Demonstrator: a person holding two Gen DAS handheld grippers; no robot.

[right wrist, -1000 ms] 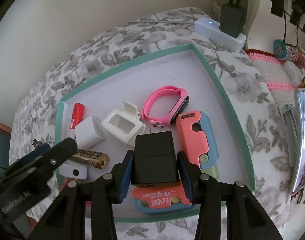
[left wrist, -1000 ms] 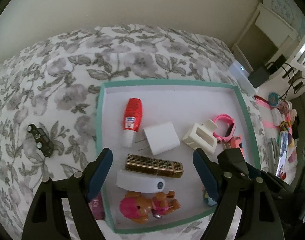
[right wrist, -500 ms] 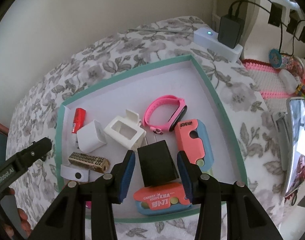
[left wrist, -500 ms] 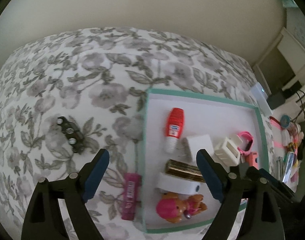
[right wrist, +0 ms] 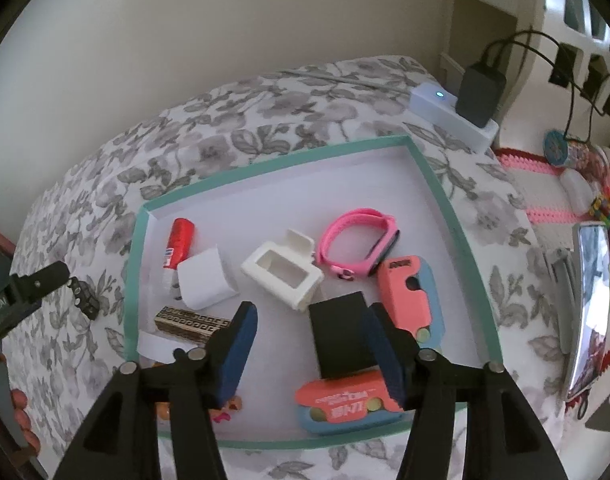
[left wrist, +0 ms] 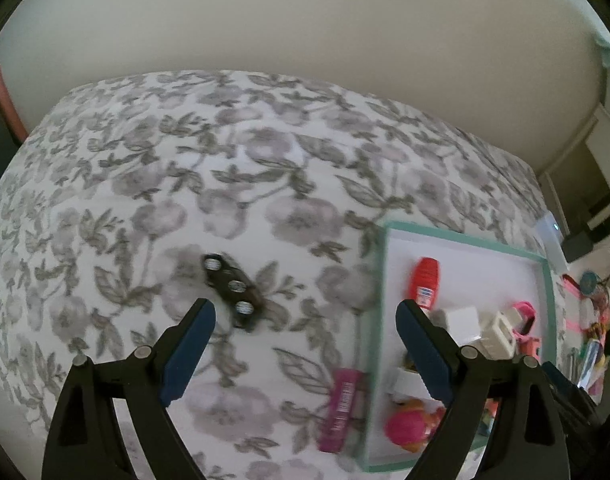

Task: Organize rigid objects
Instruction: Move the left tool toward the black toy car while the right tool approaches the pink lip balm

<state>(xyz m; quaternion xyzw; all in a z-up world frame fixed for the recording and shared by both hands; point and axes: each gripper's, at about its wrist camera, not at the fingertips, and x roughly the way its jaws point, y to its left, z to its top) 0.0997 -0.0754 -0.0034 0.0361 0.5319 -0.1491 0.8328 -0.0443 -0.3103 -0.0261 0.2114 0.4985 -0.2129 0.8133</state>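
Note:
A teal-rimmed white tray point(right wrist: 449, 216) lies on the floral bedspread and holds several items. My right gripper point(right wrist: 309, 344) is open above it. A black charger block point(right wrist: 339, 332) rests on the tray floor against the right finger. Beside it lie two coral-and-blue utility knives point(right wrist: 411, 292), a pink wristband point(right wrist: 357, 240), a white holder point(right wrist: 283, 274), a white plug point(right wrist: 205, 280), a red tube point(right wrist: 179, 242) and a gold bar point(right wrist: 191, 322). My left gripper point(left wrist: 305, 344) is open over the bedspread. A black strip with metal studs point(left wrist: 231, 284) lies just beyond its left finger. A pink tube point(left wrist: 341, 412) lies outside the tray point(left wrist: 375, 320).
A white power strip point(right wrist: 449, 114) with a black adapter sits at the bed's far right corner. A cluttered side surface with a mirror point(right wrist: 589, 304) and pink items stands to the right. A pink doll point(left wrist: 413, 426) lies at the tray's near end. The wall runs behind the bed.
My right gripper has opened and let go of the black charger, which now lies in the tray. My left gripper has swung left, away from the tray, toward the black studded strip.

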